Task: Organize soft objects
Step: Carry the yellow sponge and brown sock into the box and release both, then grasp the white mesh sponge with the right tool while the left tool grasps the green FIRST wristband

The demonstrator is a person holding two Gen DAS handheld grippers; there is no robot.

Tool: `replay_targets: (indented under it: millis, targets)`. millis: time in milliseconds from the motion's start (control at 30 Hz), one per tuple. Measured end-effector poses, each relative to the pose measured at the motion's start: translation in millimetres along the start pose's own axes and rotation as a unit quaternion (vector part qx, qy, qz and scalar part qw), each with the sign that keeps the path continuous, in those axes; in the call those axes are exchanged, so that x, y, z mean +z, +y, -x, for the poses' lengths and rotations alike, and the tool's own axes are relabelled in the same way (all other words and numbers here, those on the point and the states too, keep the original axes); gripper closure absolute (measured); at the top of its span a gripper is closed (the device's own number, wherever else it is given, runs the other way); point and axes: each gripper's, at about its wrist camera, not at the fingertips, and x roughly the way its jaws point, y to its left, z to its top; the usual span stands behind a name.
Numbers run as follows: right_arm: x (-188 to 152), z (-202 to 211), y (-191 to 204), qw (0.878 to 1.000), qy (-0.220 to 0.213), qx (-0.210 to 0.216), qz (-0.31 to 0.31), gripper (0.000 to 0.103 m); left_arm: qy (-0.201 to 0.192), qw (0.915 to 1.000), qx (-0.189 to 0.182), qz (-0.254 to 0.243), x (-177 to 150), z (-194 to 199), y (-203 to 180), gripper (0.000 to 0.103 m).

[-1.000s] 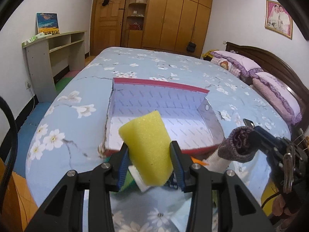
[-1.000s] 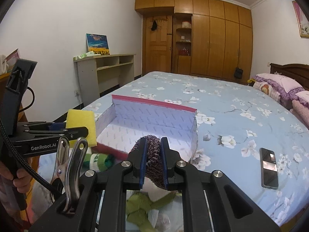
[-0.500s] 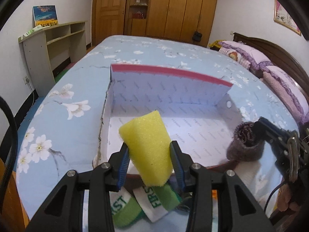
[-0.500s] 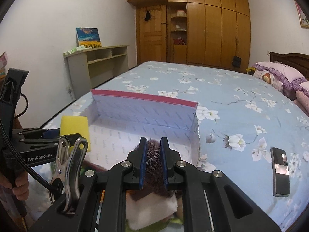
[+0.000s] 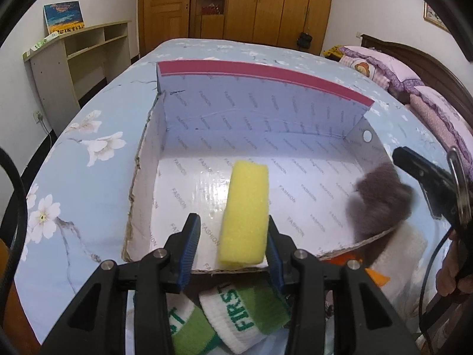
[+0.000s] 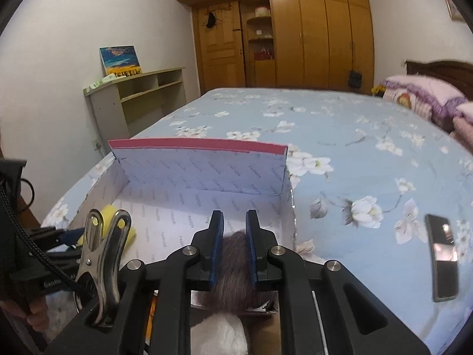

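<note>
A white cardboard box [image 5: 266, 112] with a red-edged flap lies open on the bed; it also shows in the right wrist view [image 6: 201, 177]. My left gripper [image 5: 232, 230] is open over the box's near edge, and the yellow sponge [image 5: 245, 216] stands loose between its pads, against the right one. My right gripper [image 6: 233, 227] is open, and the purple-brown knitted sock [image 6: 233, 275] sits between its pads over the box's near right corner. The sock looks blurred in the left wrist view [image 5: 381, 204].
Green-and-white socks [image 5: 242, 316] lie on the bed just before the box, under my left gripper. A phone [image 6: 442, 254] lies on the bedspread to the right. Pillows [image 5: 384, 68] are at the far right. A shelf unit [image 5: 77, 56] stands left of the bed.
Both grippers moved forward and down over the box. The left jaws opened and released the sponge, which now stands in the box. The right jaws widened around the sock.
</note>
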Motion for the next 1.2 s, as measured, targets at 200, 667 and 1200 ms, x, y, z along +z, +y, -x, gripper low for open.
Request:
replay_targets:
  millis: [200, 667, 1200]
  targets:
    - [-0.8, -0.3, -5.3, 1.0, 0.01, 0.005, -0.014, 0.071, -0.004, 1.0, -0.001, -0.001, 0.1, 10.6, -1.1, 0.048]
    - [-10.5, 36.1, 2.0, 1.0, 0.004, 0.019, -0.017, 0.063, -0.026, 0.9995, 0.014, 0.011, -9.6, 56.3, 6.5, 0.043]
    - [-47.5, 71.8, 19.9, 0.999, 0.019, 0.028, -0.011, 0.063, -0.015, 0.9948, 0.021, 0.099, -56.3, 72.2, 48.8, 0.043]
